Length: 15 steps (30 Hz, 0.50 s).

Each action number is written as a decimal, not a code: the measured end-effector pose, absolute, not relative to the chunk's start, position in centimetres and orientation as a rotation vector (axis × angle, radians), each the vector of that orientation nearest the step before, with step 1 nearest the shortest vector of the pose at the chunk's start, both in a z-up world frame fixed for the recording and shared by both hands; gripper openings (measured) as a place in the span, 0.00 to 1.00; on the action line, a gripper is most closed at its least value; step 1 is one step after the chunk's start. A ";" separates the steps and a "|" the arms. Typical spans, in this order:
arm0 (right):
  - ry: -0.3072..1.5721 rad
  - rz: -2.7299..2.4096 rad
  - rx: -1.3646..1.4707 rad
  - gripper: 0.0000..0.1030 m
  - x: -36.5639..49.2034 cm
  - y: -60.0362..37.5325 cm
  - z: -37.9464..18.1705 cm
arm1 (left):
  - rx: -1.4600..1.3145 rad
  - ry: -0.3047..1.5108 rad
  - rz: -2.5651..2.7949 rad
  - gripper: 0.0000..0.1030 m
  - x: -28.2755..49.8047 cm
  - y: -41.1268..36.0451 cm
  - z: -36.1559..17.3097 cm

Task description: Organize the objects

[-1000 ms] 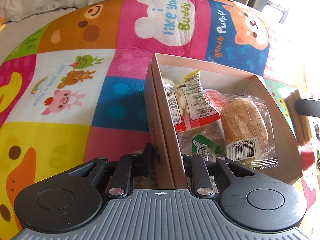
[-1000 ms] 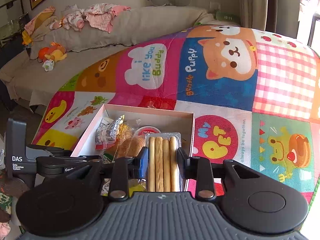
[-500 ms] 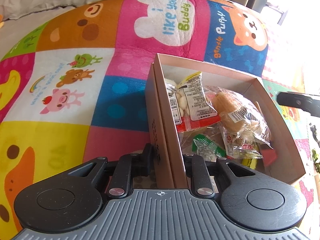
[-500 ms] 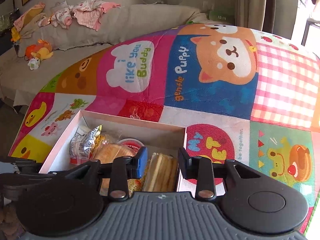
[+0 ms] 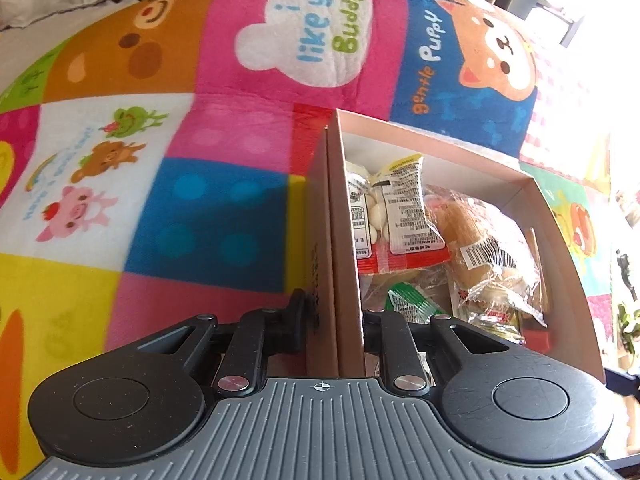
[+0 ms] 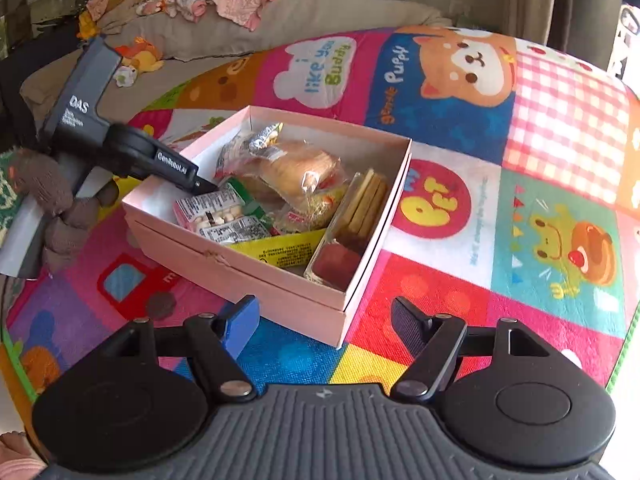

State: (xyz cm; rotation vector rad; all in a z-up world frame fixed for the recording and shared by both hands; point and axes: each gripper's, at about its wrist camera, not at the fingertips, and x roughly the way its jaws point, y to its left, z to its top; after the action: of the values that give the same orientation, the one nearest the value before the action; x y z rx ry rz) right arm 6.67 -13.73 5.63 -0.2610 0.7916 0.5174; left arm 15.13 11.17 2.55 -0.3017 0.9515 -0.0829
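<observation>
Most of the sorting looks done to us. Going left to right: our left gripper [image 5: 335, 320] has its fingers clenched on the near wall of the pink box [image 6: 280, 276], steadying it on the play mat [image 6: 520, 200]; inside lie the nut packets [image 6: 216, 216], the wrapped bun [image 6: 296, 168] and the biscuit tray [image 6: 360, 208] (packed tight). Our right gripper [image 6: 325, 322] hovers just outside the box corner, fingers spread and empty. We see no loose snacks left on the mat.

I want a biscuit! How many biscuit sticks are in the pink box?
3 biscuit sticks show, side by side in a clear tray at the pink box's right end, beside the bread. More may be hidden.
</observation>
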 end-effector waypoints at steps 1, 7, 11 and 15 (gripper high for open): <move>0.798 0.488 -0.246 0.69 7.3 -13.7 5.1 | -0.296 0.950 -0.105 0.21 16.1 10.5 2.5; 0.771 0.344 -0.109 0.72 10.8 -14.0 3.7 | -0.107 0.914 -0.162 0.24 19.6 8.9 2.2; 0.757 0.314 -0.065 0.72 12.3 -14.4 3.5 | -0.091 0.890 -0.132 0.32 20.0 9.6 2.1; 0.740 0.304 -0.084 0.72 12.7 -14.0 3.1 | -0.044 0.839 -0.076 0.28 20.1 8.8 1.8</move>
State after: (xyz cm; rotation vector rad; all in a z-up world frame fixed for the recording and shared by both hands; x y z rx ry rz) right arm 12.68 -13.95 3.14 -0.0842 0.7404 0.3039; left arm 20.13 8.85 1.78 -0.0438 0.8395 -0.0759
